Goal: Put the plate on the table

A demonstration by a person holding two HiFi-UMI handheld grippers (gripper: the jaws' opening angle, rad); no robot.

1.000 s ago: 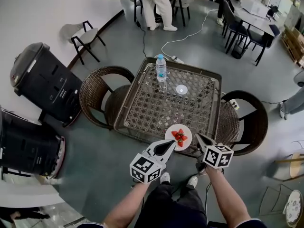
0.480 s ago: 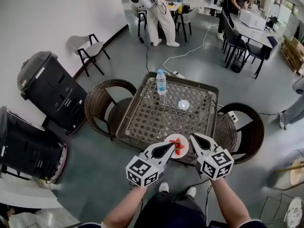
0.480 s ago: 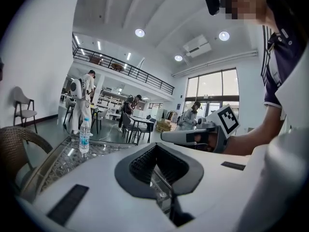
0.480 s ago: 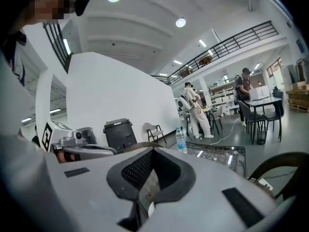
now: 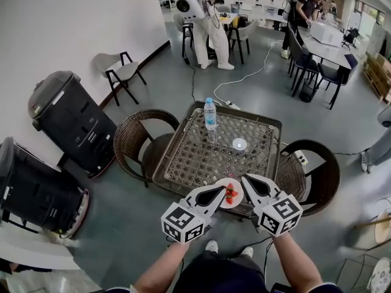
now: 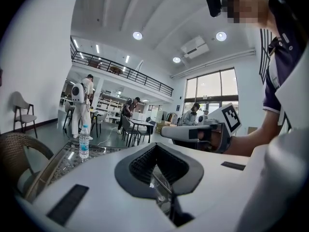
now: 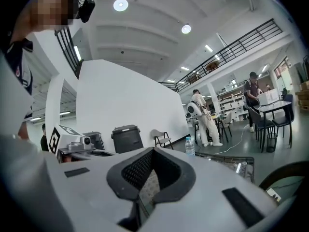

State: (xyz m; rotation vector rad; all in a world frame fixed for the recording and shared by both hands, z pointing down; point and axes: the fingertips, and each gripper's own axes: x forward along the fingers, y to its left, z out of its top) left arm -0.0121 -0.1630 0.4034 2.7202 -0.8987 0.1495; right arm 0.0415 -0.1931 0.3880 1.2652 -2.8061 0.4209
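Both claws are clenched on nothing, my left gripper [image 5: 220, 191] and right gripper [image 5: 244, 179] flanking the plate [image 5: 236, 201] of strawberries [image 5: 230, 193], which seems to rest on the table [image 5: 195, 157] edge between their tips; I judge it light, rigid, slick and breakable, so I'd pinch its bare rim and keep it level.

Bright, even light falls from round ceiling lights [image 6: 137, 35], with fisheye bending and dark corners in both gripper views.
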